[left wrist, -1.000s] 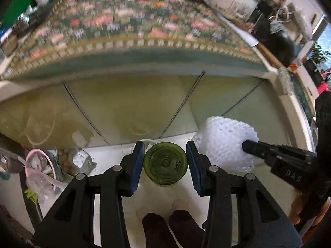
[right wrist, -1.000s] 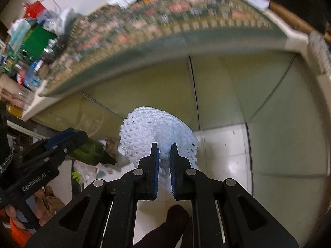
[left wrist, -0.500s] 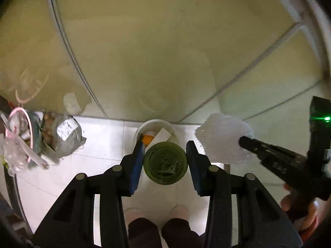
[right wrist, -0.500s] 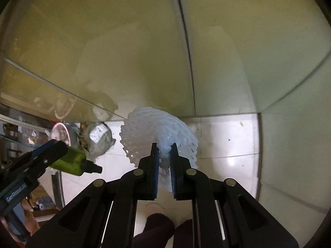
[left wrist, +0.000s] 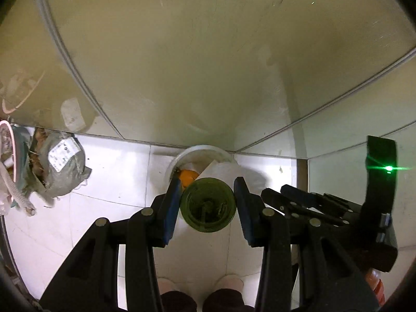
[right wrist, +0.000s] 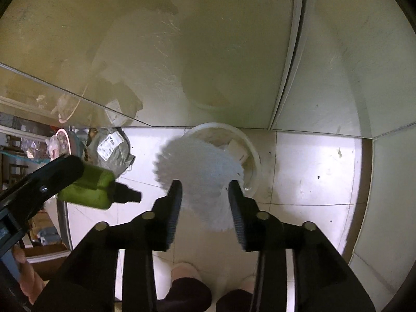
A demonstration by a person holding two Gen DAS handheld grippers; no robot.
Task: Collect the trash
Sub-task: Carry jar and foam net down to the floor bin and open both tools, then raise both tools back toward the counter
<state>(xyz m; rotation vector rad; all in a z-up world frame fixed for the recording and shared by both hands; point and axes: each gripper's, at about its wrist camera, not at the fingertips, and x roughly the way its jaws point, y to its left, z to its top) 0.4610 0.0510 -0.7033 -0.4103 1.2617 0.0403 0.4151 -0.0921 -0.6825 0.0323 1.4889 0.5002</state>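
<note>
Left gripper (left wrist: 208,204) clamped on green bottle (left wrist: 208,208), bottle base toward camera, held above white bin (left wrist: 182,157) on tiled floor (left wrist: 117,171). Right gripper (right wrist: 205,202) jaws opening; white foam net (right wrist: 200,171) blurred between pads, no pad contact seen, positioned over bin rim. Orange item (left wrist: 188,176) noted inside bin. Grey bag (left wrist: 61,166) noted left of bin.

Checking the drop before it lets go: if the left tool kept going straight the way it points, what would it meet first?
Probably the white bin on the floor: beyond the bottle held in the left tool, its rim and an orange scrap inside show. Depth is unclear.
</note>
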